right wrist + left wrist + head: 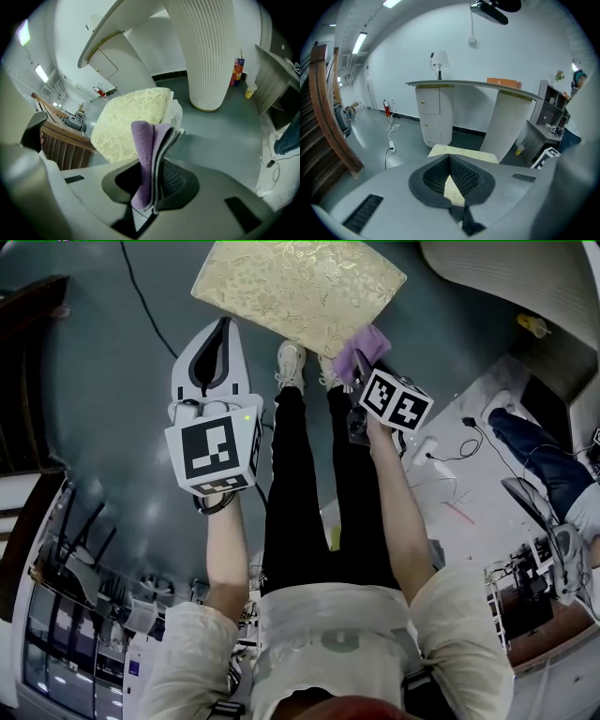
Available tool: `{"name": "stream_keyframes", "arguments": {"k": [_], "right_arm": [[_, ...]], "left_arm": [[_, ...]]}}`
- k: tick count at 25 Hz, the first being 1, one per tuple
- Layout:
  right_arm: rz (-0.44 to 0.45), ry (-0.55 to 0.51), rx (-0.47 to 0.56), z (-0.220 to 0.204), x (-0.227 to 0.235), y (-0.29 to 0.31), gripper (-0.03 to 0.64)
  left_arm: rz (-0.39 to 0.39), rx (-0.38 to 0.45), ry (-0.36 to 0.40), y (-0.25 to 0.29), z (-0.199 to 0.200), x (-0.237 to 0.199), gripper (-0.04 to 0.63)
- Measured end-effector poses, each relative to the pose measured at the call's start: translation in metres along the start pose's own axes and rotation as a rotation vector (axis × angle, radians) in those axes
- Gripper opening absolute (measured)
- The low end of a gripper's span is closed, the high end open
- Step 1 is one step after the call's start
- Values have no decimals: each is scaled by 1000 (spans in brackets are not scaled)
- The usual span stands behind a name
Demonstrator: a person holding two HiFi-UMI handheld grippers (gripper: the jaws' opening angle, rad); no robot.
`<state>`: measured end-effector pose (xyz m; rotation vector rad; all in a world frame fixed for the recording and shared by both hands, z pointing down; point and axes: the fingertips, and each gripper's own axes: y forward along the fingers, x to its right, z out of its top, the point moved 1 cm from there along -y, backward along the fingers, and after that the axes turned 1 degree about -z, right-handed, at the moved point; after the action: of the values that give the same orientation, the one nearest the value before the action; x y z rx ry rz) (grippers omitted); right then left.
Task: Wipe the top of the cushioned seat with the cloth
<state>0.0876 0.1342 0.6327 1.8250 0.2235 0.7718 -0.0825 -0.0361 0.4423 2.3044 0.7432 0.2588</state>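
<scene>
The cushioned seat (pixel 300 292) has a pale gold floral top and stands on the floor ahead of the person's feet; it also shows in both gripper views (pixel 464 153) (pixel 131 124). My right gripper (pixel 361 367) is shut on a folded purple cloth (pixel 361 351), held just off the seat's near right edge. In the right gripper view the cloth (pixel 147 150) stands upright, pinched between the jaws (pixel 157 140). My left gripper (pixel 217 343) hangs to the left of the seat, a little short of it, its jaws (pixel 450 157) shut on nothing.
A curved white counter (pixel 468 84) on a ribbed white column (pixel 206 51) stands behind the seat. Wooden stairs (pixel 328 122) rise at the left. Cables (pixel 391 136) lie on the grey floor. A yellow cup (pixel 251 90) sits by a desk. Another person (pixel 544 456) sits at the right.
</scene>
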Motion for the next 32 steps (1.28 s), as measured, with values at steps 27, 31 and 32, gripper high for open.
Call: {"name": "stream_keyframes", "arguments": {"k": [27,31,32], "right_arm": [[165,-701,707,236,-256,-328,89],[242,-730,778,238,-275,-417,89],[260,-736,791,237,-278,-433,89]], "left_arm": [[139,337,-78,-149,233,17,-8],[110,437,-40,-205,289,49,-8],[103,464,-14,-218,300,57,-8]]}}
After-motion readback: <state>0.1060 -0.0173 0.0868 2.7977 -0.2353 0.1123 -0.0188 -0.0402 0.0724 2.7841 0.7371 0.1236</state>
